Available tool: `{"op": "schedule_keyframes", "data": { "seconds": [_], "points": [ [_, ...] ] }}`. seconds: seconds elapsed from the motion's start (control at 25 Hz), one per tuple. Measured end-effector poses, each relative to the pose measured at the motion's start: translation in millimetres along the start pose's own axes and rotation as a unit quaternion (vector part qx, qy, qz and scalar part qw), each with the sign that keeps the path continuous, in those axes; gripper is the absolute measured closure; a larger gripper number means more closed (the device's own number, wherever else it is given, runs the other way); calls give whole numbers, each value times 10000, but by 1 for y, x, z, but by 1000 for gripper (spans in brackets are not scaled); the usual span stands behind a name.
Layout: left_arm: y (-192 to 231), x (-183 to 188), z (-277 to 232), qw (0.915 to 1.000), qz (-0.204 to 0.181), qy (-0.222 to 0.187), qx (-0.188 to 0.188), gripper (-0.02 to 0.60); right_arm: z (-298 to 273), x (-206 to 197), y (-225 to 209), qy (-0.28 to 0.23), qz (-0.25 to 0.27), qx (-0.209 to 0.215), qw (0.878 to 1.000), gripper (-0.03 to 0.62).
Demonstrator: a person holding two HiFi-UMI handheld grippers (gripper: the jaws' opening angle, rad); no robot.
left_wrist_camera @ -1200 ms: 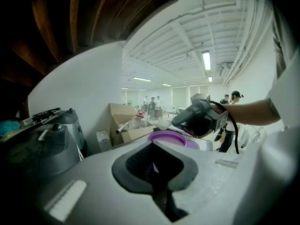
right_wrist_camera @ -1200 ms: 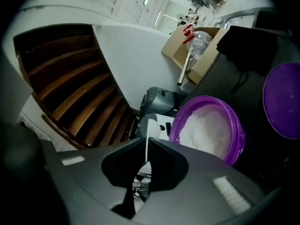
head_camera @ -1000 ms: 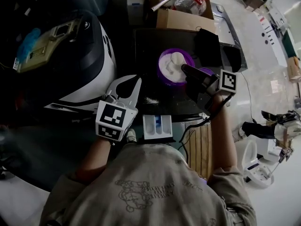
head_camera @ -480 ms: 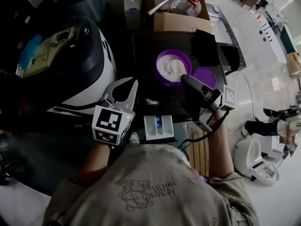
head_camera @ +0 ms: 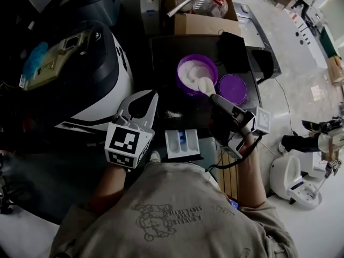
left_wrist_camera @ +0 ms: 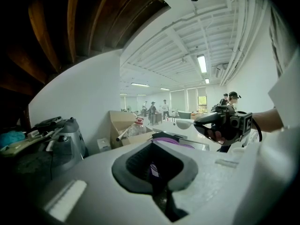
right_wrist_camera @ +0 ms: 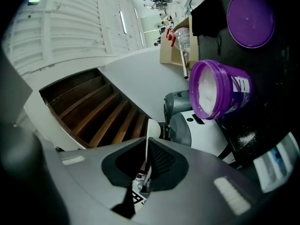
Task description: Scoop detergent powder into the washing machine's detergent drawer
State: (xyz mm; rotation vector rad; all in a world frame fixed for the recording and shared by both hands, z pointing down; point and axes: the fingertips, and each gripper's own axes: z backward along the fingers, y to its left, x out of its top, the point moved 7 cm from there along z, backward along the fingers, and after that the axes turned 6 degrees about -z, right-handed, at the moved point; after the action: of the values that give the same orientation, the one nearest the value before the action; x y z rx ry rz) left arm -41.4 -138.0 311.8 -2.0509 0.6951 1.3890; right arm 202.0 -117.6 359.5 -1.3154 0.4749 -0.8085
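Observation:
A purple tub [head_camera: 196, 73] of white detergent powder stands open on a dark tabletop, with its purple lid [head_camera: 233, 88] lying to its right. My right gripper [head_camera: 216, 99] is shut on the handle of a white scoop [head_camera: 206, 85], whose bowl hangs over the tub's near right rim. In the right gripper view the scoop [right_wrist_camera: 152, 131] shows edge-on between the jaws, with the tub [right_wrist_camera: 220, 95] and lid [right_wrist_camera: 250, 18] ahead. The white detergent drawer [head_camera: 181, 144] is pulled out near the person. My left gripper [head_camera: 155, 94] is shut and empty, left of the drawer.
A white and black washing machine [head_camera: 102, 74] fills the left side. Some spilled powder [head_camera: 172, 114] lies on the dark top. A cardboard box [head_camera: 201, 15] and a black object [head_camera: 234, 50] sit behind the tub. People stand far off in the room.
My right gripper has drawn back from the tub toward the person, lifting the scoop from the powder to the tub's near rim. The left gripper has barely moved.

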Motion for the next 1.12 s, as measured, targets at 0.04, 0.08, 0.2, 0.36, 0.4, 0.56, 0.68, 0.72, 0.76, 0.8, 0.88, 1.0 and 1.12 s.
{"op": "schedule_keyframes", "data": {
  "seconds": [0.04,0.08,0.2,0.36,0.4,0.56,0.68,0.72,0.76,0.8,0.88,1.0,1.12],
  "points": [
    [-1,0,0,10000,2,6,-3,581,3,0,-1,-37,35,-30,10000,557],
    [-2,-1,1,10000,8,13,-4,581,6,0,-1,-73,65,-43,9999,557],
    [-6,-5,0,10000,20,46,-18,581,14,-2,-3,-143,102,-21,9998,557],
    [-13,-17,-3,9998,96,143,-134,581,26,-7,-10,-102,265,-114,9995,556],
    [-15,-21,-4,9996,143,176,-184,581,30,-9,-13,-98,297,-170,9994,556],
    [-23,-32,-7,9989,256,224,-324,581,47,-16,-26,-115,343,-398,9986,556],
    [-28,-39,-10,9984,272,255,-420,581,57,-22,-36,-102,450,-634,9969,556],
    [-30,-41,-10,9982,268,270,-460,581,60,-24,-41,-105,469,-711,9963,556],
    [-33,-44,-11,9980,259,286,-501,581,63,-27,-45,-110,476,-779,9958,556],
    [-35,-46,-11,9978,250,302,-541,581,66,-30,-49,-113,477,-836,9953,556],
    [-40,-51,-12,9973,236,324,-615,581,72,-34,-58,-103,464,-926,9946,556],
    [-47,-60,-14,9965,228,369,-719,581,78,-41,-73,-63,420,-1060,9935,556],
    [-54,-72,-16,9952,231,462,-826,581,84,-47,-87,-34,397,-1228,9916,556]
  ]
}}
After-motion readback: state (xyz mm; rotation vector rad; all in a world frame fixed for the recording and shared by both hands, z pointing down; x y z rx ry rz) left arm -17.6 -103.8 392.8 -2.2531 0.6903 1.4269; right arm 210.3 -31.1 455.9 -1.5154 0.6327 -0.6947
